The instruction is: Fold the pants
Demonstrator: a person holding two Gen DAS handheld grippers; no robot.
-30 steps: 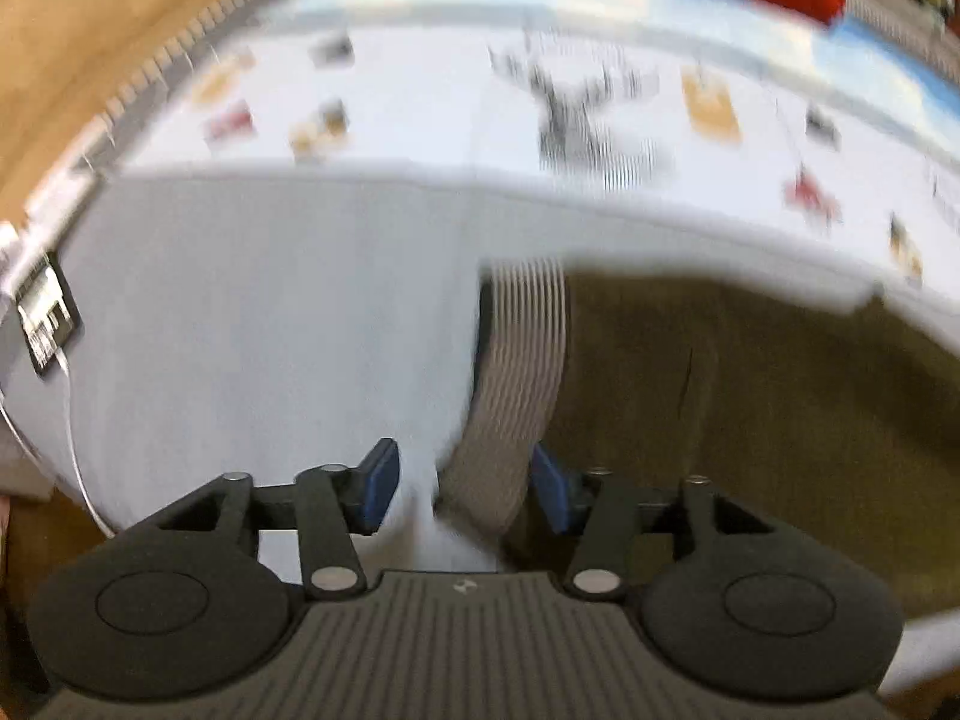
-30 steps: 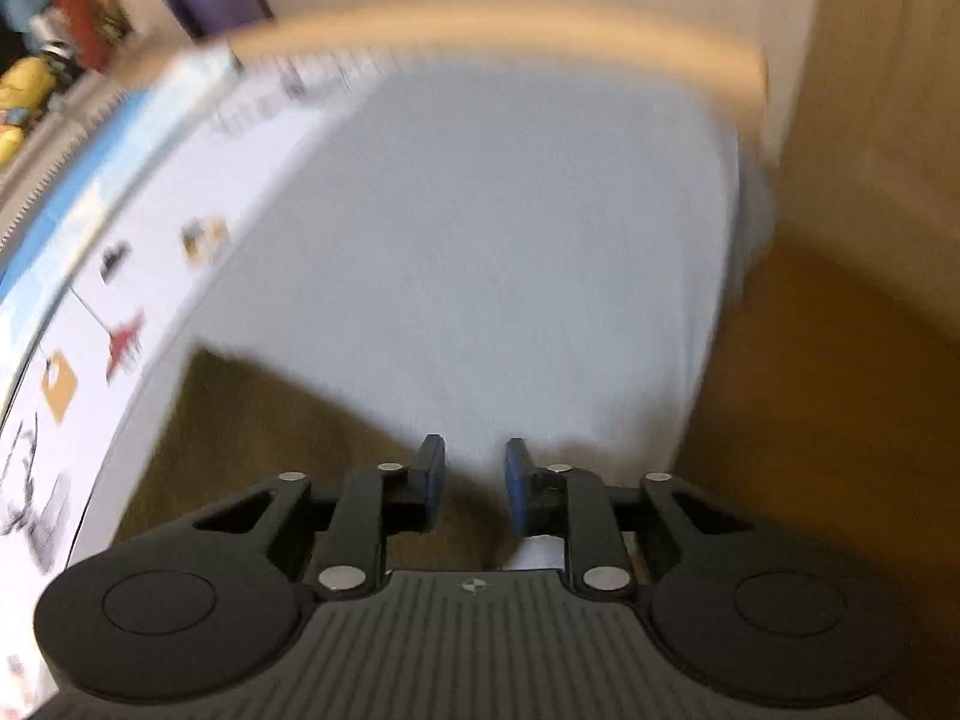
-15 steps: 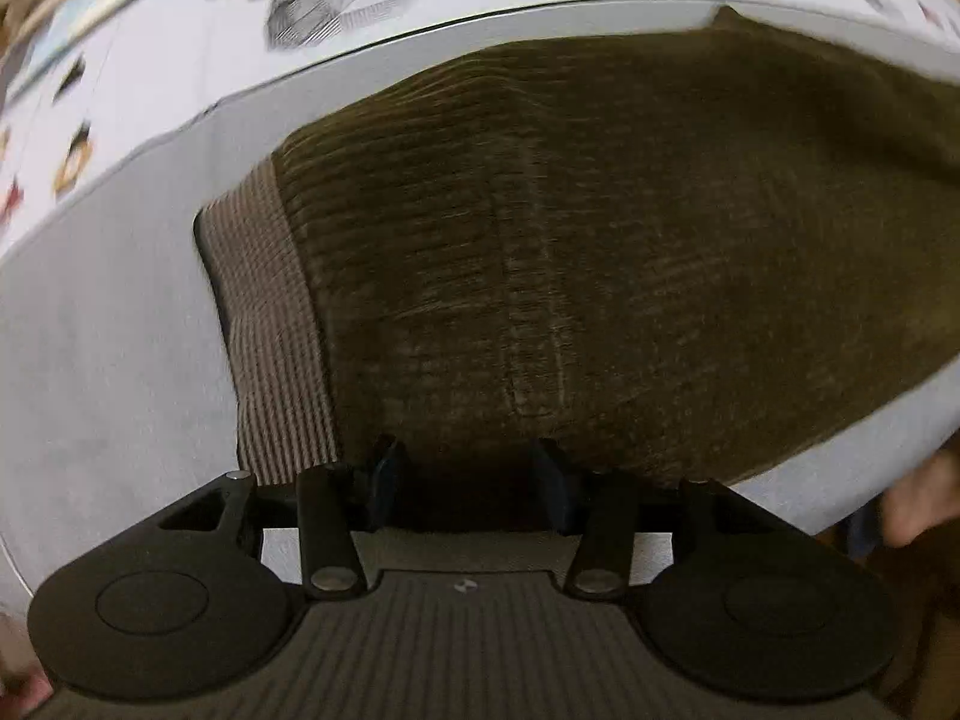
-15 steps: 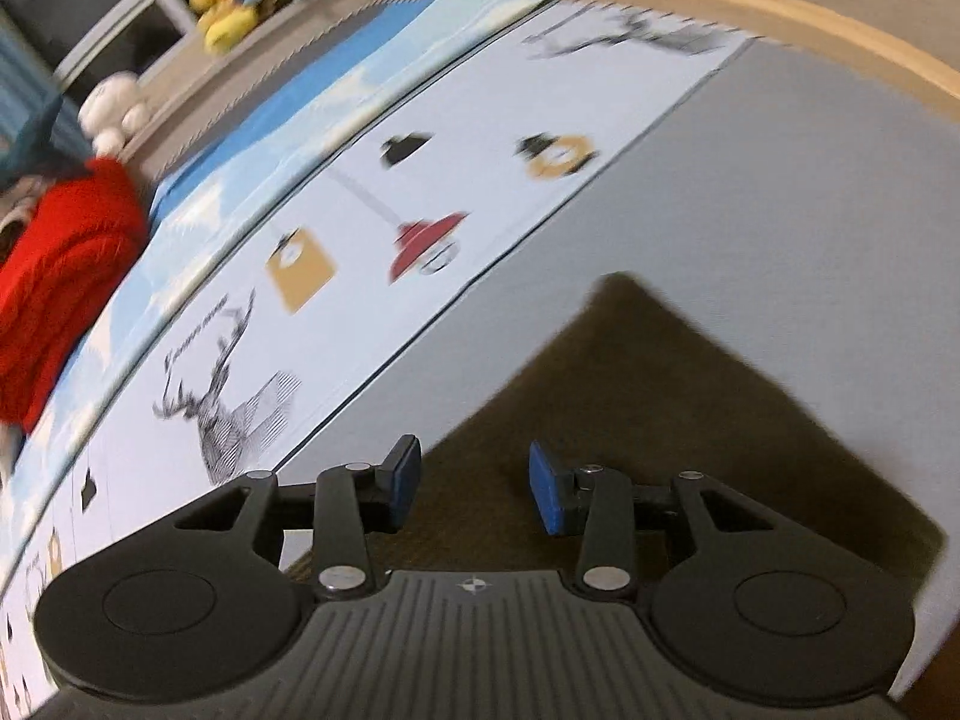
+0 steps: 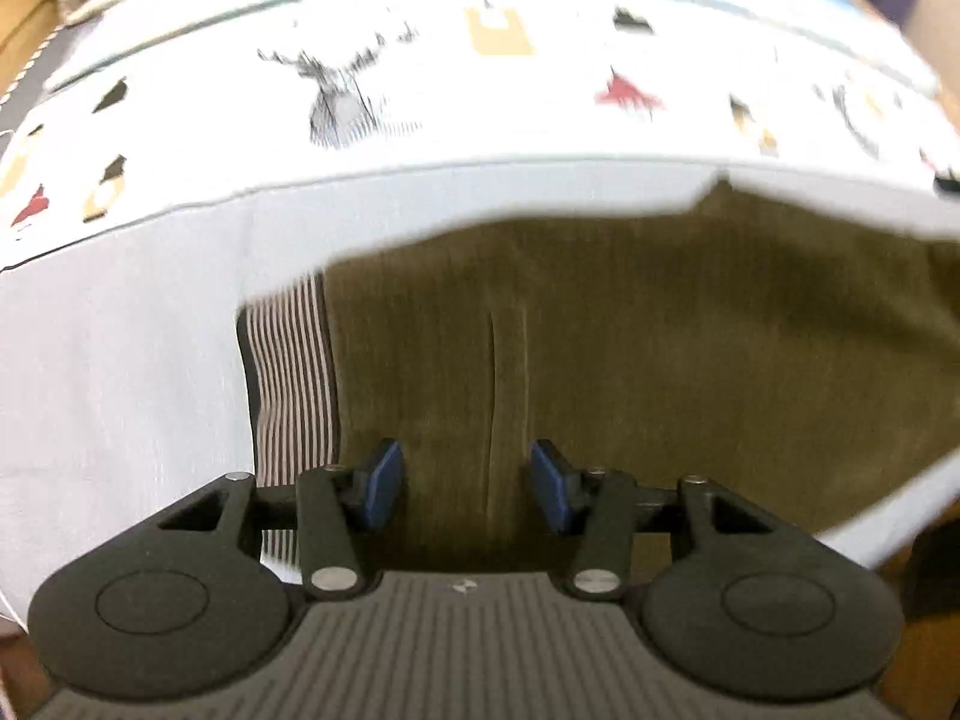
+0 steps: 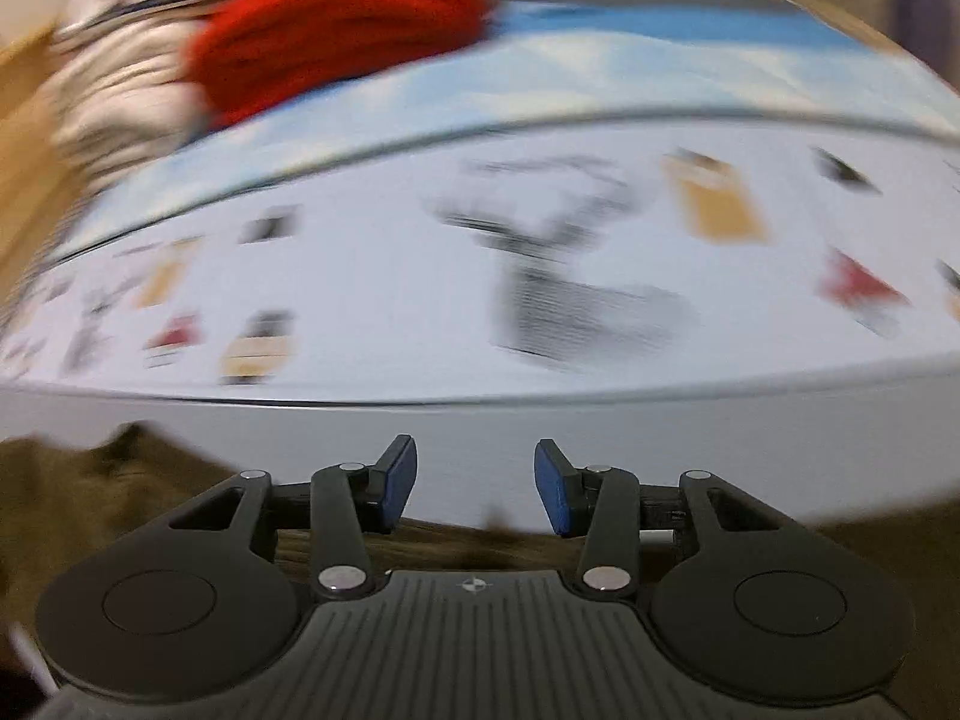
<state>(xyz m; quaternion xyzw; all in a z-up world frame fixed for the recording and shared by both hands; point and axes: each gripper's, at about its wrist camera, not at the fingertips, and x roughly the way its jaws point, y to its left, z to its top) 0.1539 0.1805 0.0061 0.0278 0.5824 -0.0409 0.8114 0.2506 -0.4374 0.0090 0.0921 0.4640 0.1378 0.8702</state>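
Olive-brown corduroy pants (image 5: 630,330) lie flat on the grey sheet (image 5: 120,360), their striped waistband (image 5: 294,384) at the left end. My left gripper (image 5: 468,483) points down over the pants near the waistband. It is open, and only the cloth below shows between its blue pads (image 5: 384,480). In the blurred right wrist view, my right gripper (image 6: 474,480) is open over the grey sheet (image 6: 750,444) with nothing between its fingers. An edge of the pants (image 6: 90,480) shows at lower left and runs under the fingers.
Beyond the grey sheet lies a white cover printed with a deer (image 5: 342,96) and small figures. A red knit garment (image 6: 336,30) and pale folded cloth (image 6: 114,96) sit at the back. Wood (image 5: 18,18) shows at the far left.
The right gripper has opened wider and swept sideways over the bed, its view rolling from the pants' corner to the patterned cover and red garment. The left gripper shifted slightly over the pants and rolled.
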